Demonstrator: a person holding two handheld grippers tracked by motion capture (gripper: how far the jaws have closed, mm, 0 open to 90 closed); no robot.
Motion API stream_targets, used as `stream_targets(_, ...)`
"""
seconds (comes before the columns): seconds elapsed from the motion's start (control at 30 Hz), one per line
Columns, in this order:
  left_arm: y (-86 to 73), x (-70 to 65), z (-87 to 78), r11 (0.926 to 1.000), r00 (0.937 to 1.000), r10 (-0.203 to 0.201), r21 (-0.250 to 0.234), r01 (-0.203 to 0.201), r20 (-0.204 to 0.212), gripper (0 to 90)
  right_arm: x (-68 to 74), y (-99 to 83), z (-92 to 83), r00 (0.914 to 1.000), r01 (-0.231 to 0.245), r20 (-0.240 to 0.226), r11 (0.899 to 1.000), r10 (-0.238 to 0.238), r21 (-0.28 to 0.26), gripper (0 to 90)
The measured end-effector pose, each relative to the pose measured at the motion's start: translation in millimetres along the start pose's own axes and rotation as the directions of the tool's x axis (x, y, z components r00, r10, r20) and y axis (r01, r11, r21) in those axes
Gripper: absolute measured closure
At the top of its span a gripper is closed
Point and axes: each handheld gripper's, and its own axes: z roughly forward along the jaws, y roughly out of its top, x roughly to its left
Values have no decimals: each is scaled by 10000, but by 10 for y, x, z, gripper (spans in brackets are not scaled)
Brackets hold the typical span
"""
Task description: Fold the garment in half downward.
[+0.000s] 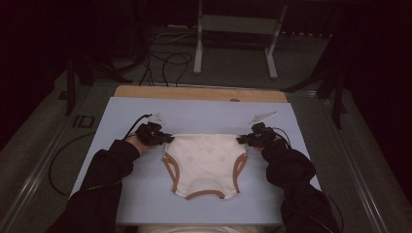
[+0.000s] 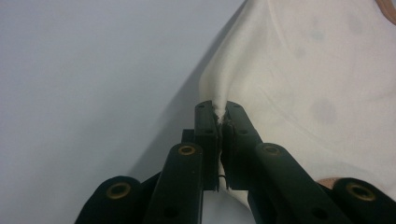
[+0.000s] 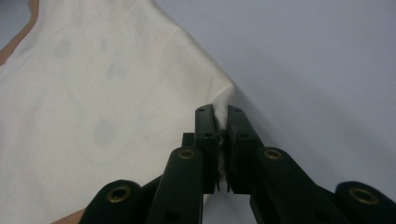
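A cream garment (image 1: 204, 162) with brown trim lies spread flat on the blue tabletop (image 1: 126, 194), roughly at its middle, waist edge on the far side and crotch toward the person. The left gripper (image 1: 166, 138) sits at the garment's upper left corner and the right gripper (image 1: 241, 140) at its upper right corner, each held by a black-sleeved arm coming in from the near edge.

The high view gives the whole layout: the brown leg bands curving down both sides of the garment, cables trailing from the grippers, a wooden strip along the tabletop's far edge, and a metal stand (image 1: 238, 36) on the floor beyond it. It is too distant to show how the jaws stand.

The gripper views settle that. In the left gripper view the jaws are clamped together on a pinched fold of the garment (image 2: 303, 84), cloth bunched between the tips of the left gripper (image 2: 220, 112). The right gripper view shows the same: the right gripper (image 3: 220, 114) has its jaws closed on the garment (image 3: 93, 107) corner. These close views also show faint grey spots printed on the cloth.
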Motion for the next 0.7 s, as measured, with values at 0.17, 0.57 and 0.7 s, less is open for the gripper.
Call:
stream_targets(0.17, -1, 74, 61, 9999, 9998, -152, 51, 152, -151, 860, -73, 21, 58, 9997, -204, 158, 9998, 204, -17, 848)
stream_targets(0.57, 13, 170, 213, 9985, 9982, -402, 356, 418, -455, 851, -185, 43, 218, 9982, -538, 308, 9973, 523, 493, 844)
stream_targets(0.7, 17, 195, 235, 9980, 9973, -570, 263, 583, -472, 826, -221, 33, 251, 9973, -695, 291, 9959, 679, 584, 823)
